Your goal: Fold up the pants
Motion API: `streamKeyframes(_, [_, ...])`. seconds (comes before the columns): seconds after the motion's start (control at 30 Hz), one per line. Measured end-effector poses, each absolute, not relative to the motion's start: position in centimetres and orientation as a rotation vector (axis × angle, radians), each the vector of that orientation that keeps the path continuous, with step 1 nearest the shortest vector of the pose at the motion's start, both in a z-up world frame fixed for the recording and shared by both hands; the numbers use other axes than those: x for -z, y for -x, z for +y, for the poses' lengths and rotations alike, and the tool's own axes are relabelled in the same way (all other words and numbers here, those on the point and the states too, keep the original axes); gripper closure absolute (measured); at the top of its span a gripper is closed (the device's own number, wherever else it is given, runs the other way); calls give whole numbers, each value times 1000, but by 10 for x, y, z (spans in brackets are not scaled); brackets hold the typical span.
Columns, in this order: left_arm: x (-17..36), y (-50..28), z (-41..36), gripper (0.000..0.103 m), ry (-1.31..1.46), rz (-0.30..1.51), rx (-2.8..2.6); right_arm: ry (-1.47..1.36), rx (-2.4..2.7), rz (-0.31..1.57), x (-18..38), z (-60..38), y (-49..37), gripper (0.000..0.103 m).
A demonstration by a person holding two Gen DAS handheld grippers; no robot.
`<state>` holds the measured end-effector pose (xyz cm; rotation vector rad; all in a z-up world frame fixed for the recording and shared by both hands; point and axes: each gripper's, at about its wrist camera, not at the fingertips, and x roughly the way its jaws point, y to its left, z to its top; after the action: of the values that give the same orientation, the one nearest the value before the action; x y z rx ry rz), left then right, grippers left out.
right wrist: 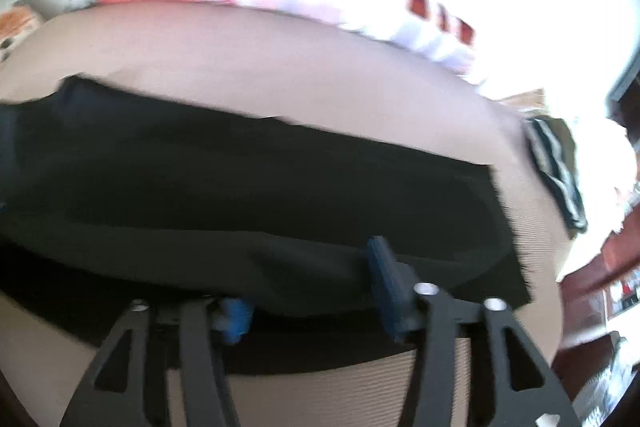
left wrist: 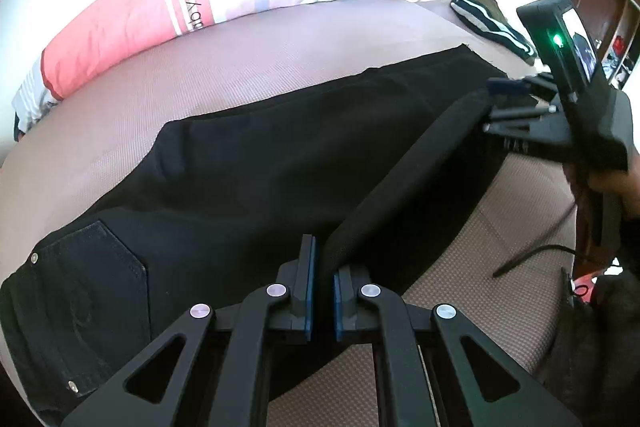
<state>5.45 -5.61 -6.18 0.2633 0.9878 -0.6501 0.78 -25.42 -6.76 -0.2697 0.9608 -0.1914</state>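
While the left gripper (left wrist: pixel 323 277) pinches the black pants (left wrist: pixel 248 163) at lower centre, the right gripper (right wrist: pixel 316 281) sits spread, fabric draped between its fingers.

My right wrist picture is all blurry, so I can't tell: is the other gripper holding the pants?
Observer: Yes. The left gripper has its fingers shut on a raised fold of the black pants.
Operator: Where is the waist end?
Observer: A back pocket with metal rivets lies left of that gripper.
Operator: Anything else on the bed?
Observer: A thin black cable lies on the bed cover, right of the pants.
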Motion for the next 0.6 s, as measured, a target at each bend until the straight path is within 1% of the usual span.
streamKeyframes(0.03, [62, -54, -56, 95, -266, 990, 652, 258, 228, 960, 67, -265, -10, 47])
streamKeyframes(0.07, [63, -55, -57, 95, -267, 990, 658, 265, 269, 957, 66, -272, -14, 42])
streamKeyframes(0.1, [62, -55, -57, 95, -264, 990, 657, 253, 281, 960, 66, -285, -18, 40])
streamKeyframes(0.17, [63, -56, -57, 95, -262, 1000, 656, 200, 271, 978, 64, -300, -23, 40])
streamKeyframes(0.27, [63, -59, -56, 95, -259, 1001, 653, 247, 311, 994, 64, -314, -32, 38])
streamKeyframes(0.33, [64, -61, -56, 95, -257, 1006, 653, 246, 328, 994, 65, -324, -37, 31])
streamKeyframes(0.43, [66, -64, -55, 95, -247, 1013, 651, 272, 350, 1000, 71, -338, -39, 25])
streamKeyframes(0.6, [73, -68, -51, 95, -247, 1031, 630, 346, 350, 997, 72, -336, -37, 24])
